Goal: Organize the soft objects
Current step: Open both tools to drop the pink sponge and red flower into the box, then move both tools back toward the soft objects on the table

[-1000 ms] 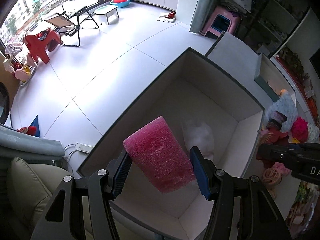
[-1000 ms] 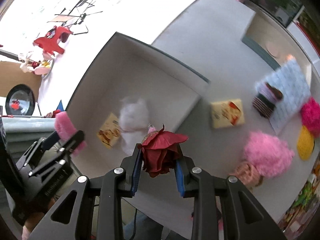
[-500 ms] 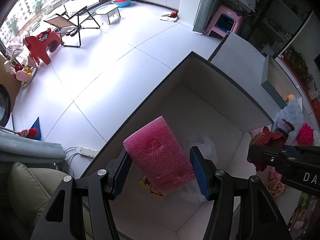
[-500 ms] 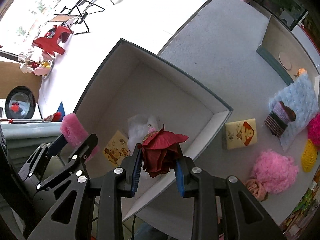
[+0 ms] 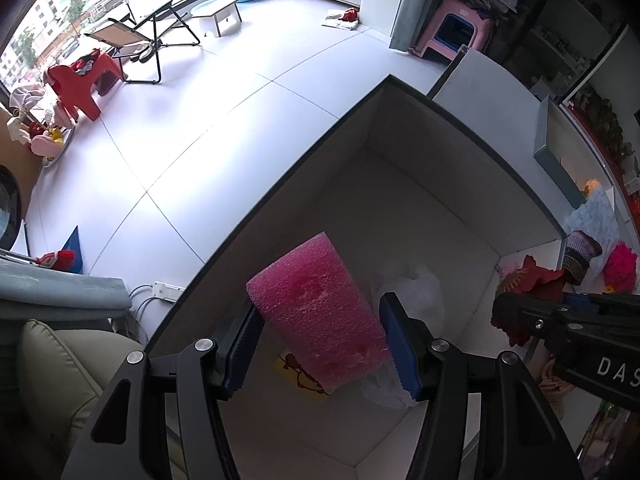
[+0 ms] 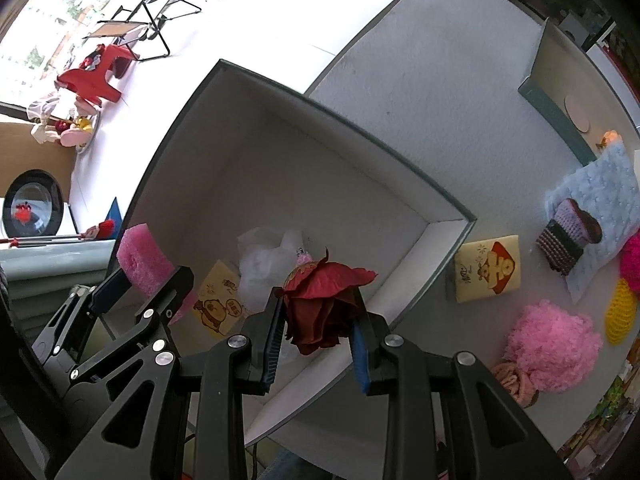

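My left gripper (image 5: 320, 344) is shut on a pink foam block (image 5: 316, 312) and holds it above the near left corner of the open grey box (image 5: 452, 184). The block also shows in the right wrist view (image 6: 144, 266). My right gripper (image 6: 318, 334) is shut on a dark red fabric flower (image 6: 322, 306) above the box's near edge (image 6: 408, 304). The flower shows in the left wrist view (image 5: 528, 296). Inside the box lie a white crumpled bag (image 6: 268, 264) and a yellow cartoon packet (image 6: 218, 306).
On the grey table (image 6: 440, 80) to the right lie a yellow packet (image 6: 488, 274), a pink fluffy ball (image 6: 550, 344), a peach knit piece (image 6: 514, 384), a yellow net sponge (image 6: 622, 312), a striped knit piece (image 6: 568, 236) and a blue quilted cloth (image 6: 600, 188). A cushioned seat (image 5: 56, 372) is at left.
Both grippers have moved further over the box with their loads still held. The bag and yellow packet inside have come into view under the left gripper.
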Available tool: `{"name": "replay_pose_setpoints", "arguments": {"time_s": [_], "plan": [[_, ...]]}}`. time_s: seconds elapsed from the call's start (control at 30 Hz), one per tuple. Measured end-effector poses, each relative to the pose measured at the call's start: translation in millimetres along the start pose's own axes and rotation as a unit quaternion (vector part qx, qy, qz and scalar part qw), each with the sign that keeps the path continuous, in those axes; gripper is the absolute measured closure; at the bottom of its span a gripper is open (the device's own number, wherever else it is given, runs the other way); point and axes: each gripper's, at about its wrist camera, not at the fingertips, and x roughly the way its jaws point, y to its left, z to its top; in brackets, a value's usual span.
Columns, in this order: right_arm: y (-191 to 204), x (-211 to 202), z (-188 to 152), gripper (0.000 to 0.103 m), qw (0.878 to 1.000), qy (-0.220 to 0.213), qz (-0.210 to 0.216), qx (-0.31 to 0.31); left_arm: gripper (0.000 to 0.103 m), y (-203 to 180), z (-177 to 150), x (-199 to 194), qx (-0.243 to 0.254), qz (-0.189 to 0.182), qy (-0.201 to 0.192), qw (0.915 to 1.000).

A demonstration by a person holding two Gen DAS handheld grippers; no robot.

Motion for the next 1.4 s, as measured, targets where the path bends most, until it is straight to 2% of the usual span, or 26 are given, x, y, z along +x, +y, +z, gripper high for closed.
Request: {"name": "replay_pose_setpoints", "arguments": {"time_s": [0.3,0.33,0.37,0.43,0.5,0.53,0.63,0.77,0.97,1.4], "plan": [[4.8,4.9,2.7,0.069,1.000,0.002,-0.008,-0.008,0.041,2.7,-2.2,2.1,0.004,0.003,0.003,1.0000],[5.4,4.6,3.0,0.068,1.000,0.003,-0.009,-0.008,0.033,3.0,-2.9,2.5,0.005,0.004,0.003,1.0000],[5.9,4.1,2.8,0.064,1.000,0.002,-0.008,-0.009,0.015,3.2,-3.5,2.8,0.005,0.006,0.004,1.0000],[5.9,2.7,2.1,0.050,1.000,0.000,-0.002,-0.007,0.005,2.5,-6.5,1.0,0.003,0.009,-0.002,1.0000],[4.1,1.3,1.6,0.024,1.000,-0.001,0.004,-0.002,0.005,1.4,-7.7,-0.2,0.003,0.002,0.002,1.0000],[3.3,0.0,1.2,0.021,1.000,-0.004,0.008,0.000,0.005,0.7,-8.4,0.2,0.004,0.001,0.008,1.0000],[1.8,-1.8,-1.0,0.019,1.000,-0.008,0.010,0.003,0.001,-4.3,-10.6,1.4,0.014,0.008,0.014,0.9998],[3.0,-6.3,-4.8,0.000,1.000,-0.018,0.013,-0.002,0.001,-7.3,-14.3,-2.1,0.017,0.005,0.019,0.9997],[10.8,-17.2,-10.6,0.000,0.999,-0.036,0.011,-0.019,0.001,-7.4,-19.9,-7.8,0.019,0.006,0.029,0.9994],[15.6,-36.9,-29.3,0.000,0.998,-0.047,0.022,-0.035,0.001,-6.5,-34.8,-28.3,0.028,0.037,0.028,0.9985]]}}
